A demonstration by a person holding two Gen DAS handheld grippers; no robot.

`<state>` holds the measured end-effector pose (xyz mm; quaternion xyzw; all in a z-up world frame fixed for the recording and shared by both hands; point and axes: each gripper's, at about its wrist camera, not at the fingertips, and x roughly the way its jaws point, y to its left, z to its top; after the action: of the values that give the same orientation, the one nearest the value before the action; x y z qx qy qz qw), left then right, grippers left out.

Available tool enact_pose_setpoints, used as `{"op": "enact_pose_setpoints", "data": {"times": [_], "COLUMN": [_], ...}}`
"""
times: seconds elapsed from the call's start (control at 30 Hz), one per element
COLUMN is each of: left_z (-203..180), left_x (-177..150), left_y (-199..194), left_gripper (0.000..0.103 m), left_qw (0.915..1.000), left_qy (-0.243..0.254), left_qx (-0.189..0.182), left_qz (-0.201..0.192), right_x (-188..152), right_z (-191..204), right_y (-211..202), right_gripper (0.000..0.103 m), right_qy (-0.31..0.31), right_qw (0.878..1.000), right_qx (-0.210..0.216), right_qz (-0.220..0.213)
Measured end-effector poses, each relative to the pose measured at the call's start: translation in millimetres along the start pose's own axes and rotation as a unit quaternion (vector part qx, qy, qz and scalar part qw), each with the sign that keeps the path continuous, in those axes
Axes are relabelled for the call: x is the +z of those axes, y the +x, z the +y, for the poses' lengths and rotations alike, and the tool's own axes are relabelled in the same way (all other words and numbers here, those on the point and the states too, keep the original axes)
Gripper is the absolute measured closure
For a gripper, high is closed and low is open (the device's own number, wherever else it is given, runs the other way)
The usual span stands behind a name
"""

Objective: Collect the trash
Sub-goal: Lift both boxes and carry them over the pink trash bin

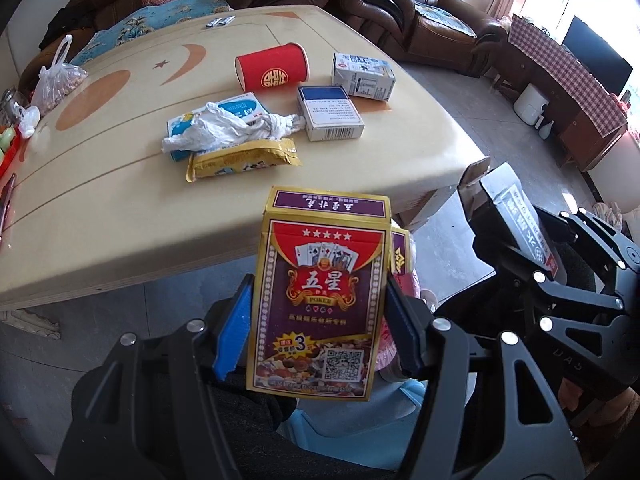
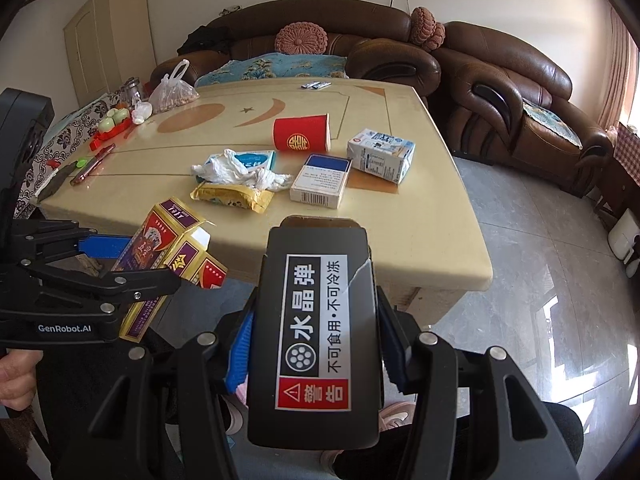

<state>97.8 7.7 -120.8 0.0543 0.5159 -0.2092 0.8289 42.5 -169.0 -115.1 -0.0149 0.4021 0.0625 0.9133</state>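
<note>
My left gripper is shut on a red and gold poker card box, held off the table's near edge; it also shows in the right wrist view. My right gripper is shut on a black box with a white label, also off the table. On the cream table lie a red paper cup on its side, a milk carton, a blue and white box, crumpled white plastic over a light blue box, and a yellow wrapper.
A brown leather sofa wraps the table's far and right sides. A plastic bag, jars, green fruit on a red tray and a pen sit at the table's left end. Tiled floor lies to the right.
</note>
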Motion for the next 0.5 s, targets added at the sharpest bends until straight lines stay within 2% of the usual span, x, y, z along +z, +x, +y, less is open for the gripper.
{"op": "enact_pose_setpoints", "data": {"times": [0.4, 0.5], "left_z": [-12.8, -13.2], "left_x": [-13.6, -18.7], "left_y": [60.8, 73.0], "left_gripper": [0.042, 0.042], "left_qw": [0.9987, 0.9980], "left_qy": [-0.001, -0.014], "left_qx": [-0.012, -0.020], "left_qz": [0.050, 0.059], "right_x": [-26.9, -34.4], "right_z": [-16.3, -20.9], "right_y": [45.9, 60.8], "right_gripper": [0.051, 0.051], "right_qy": [0.017, 0.025], "right_qw": [0.998, 0.997], "right_qx": [0.001, 0.001], "right_qz": [0.054, 0.072]}}
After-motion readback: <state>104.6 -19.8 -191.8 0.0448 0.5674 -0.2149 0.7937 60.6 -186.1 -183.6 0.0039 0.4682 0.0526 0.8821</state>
